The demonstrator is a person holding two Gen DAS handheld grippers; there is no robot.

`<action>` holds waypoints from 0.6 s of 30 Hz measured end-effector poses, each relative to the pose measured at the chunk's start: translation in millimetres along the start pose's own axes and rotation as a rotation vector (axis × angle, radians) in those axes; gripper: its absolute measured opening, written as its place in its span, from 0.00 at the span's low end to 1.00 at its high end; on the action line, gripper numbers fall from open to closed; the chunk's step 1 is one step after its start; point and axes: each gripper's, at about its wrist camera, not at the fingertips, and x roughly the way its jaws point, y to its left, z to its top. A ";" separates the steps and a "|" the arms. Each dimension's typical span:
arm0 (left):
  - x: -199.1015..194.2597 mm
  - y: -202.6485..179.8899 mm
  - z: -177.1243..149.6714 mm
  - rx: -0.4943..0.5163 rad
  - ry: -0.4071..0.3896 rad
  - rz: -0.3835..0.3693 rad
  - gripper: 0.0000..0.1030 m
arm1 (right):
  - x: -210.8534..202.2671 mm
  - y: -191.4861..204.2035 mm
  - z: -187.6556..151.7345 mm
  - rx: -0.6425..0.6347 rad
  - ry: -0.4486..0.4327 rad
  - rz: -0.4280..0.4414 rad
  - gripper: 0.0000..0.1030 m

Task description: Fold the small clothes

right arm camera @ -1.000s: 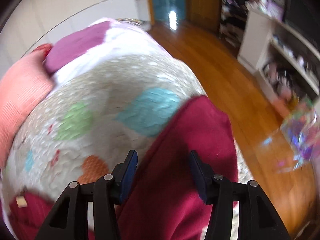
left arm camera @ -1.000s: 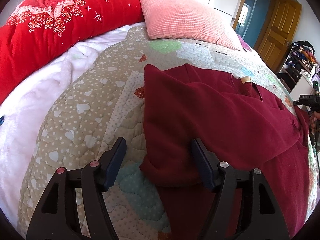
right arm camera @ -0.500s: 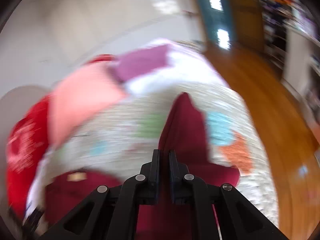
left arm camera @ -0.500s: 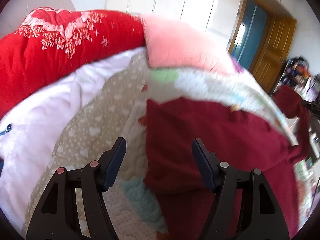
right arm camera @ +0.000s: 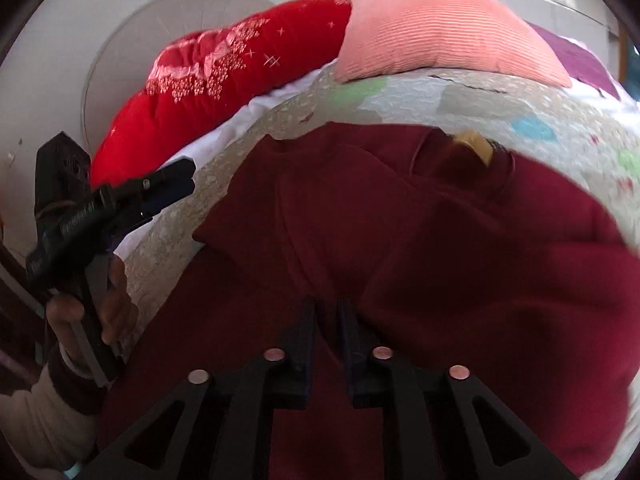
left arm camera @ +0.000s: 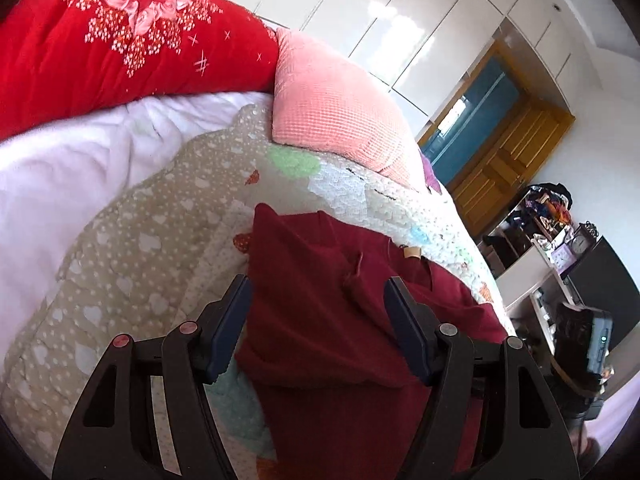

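The right gripper point(right arm camera: 326, 320) pinches a fold of the maroon top point(right arm camera: 400, 232) at frame bottom; the left gripper point(left arm camera: 318, 320), jaws wide, hangs over its left edge.

No legible text, brand, number or sign is found in either view. The tan neck label point(right arm camera: 476, 147) on the maroon garment point(right arm camera: 420, 240) shows no readable print. The clock face point(left arm camera: 579, 243) on the far shelf is too small to read.
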 end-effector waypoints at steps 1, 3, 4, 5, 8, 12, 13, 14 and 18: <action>-0.3 -2.4 -0.1 0.011 -0.005 0.004 0.67 | -8.0 -4.5 -5.9 0.038 -0.027 0.019 0.15; 2.3 -9.0 0.1 0.037 -0.006 0.012 0.67 | -28.1 -16.6 -15.0 0.111 -0.074 0.042 0.19; 5.1 -13.4 0.5 0.055 -0.007 0.033 0.67 | -38.7 -21.8 -20.3 0.128 -0.093 0.038 0.25; 9.5 -17.8 1.1 0.071 -0.005 0.065 0.67 | -50.8 -25.6 -27.4 0.139 -0.111 0.018 0.31; 31.3 -28.8 0.6 0.082 0.075 0.094 0.67 | -86.9 -43.0 -45.6 0.177 -0.164 -0.065 0.39; 58.8 -52.5 -2.2 0.115 0.151 0.127 0.67 | -124.2 -69.5 -64.4 0.271 -0.221 -0.103 0.42; 65.9 -59.4 -2.0 0.131 0.164 0.148 0.67 | -131.3 -76.9 -70.6 0.303 -0.234 -0.101 0.42; 72.3 -65.8 -1.6 0.140 0.178 0.160 0.67 | -137.3 -82.7 -76.5 0.332 -0.243 -0.097 0.42; 92.2 -84.4 -4.8 0.172 0.219 0.183 0.32 | -150.3 -92.4 -91.0 0.384 -0.264 -0.100 0.42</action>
